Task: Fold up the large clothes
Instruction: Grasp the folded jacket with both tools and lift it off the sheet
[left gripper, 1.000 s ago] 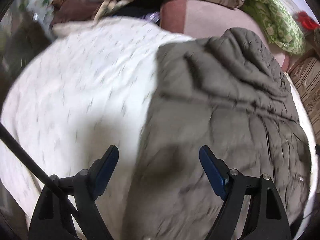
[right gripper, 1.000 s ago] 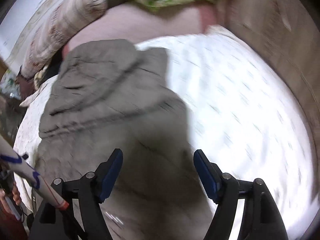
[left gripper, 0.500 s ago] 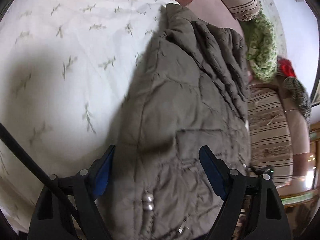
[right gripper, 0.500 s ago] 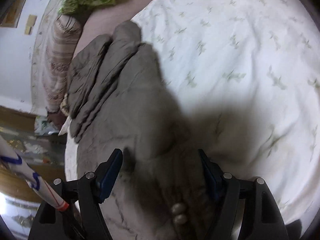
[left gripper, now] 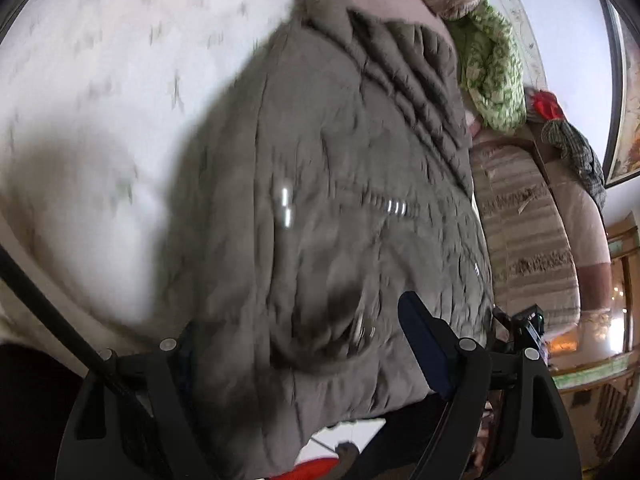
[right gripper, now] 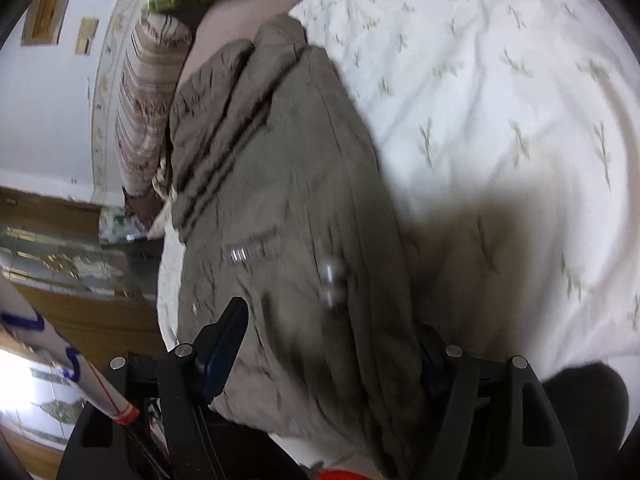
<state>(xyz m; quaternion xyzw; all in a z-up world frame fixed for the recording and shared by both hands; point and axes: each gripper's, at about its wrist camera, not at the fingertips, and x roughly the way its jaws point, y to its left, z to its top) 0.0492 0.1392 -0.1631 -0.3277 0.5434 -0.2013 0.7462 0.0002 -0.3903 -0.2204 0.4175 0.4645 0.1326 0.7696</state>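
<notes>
A grey-brown quilted jacket (left gripper: 340,200) with silver snaps lies lengthwise on a white bedspread (left gripper: 100,80); it also shows in the right wrist view (right gripper: 288,184). My left gripper (left gripper: 304,344) is open, its jaws straddling the jacket's near hem, with the left fingertip hidden under the fabric. My right gripper (right gripper: 332,344) is open too, straddling the same near end, its right fingertip hidden behind the fabric. Neither is clamped on the cloth.
The white leaf-print bedspread (right gripper: 500,100) covers the bed. A striped pillow (right gripper: 144,112) and a green patterned cushion (left gripper: 496,80) lie at the headboard end. A striped sofa (left gripper: 528,240) stands beside the bed. Wooden furniture (right gripper: 80,312) is at the side.
Both grippers have drawn back toward the jacket's near hem, so the snaps now sit farther up the frames. Fabric now bulges up between the open jaws.
</notes>
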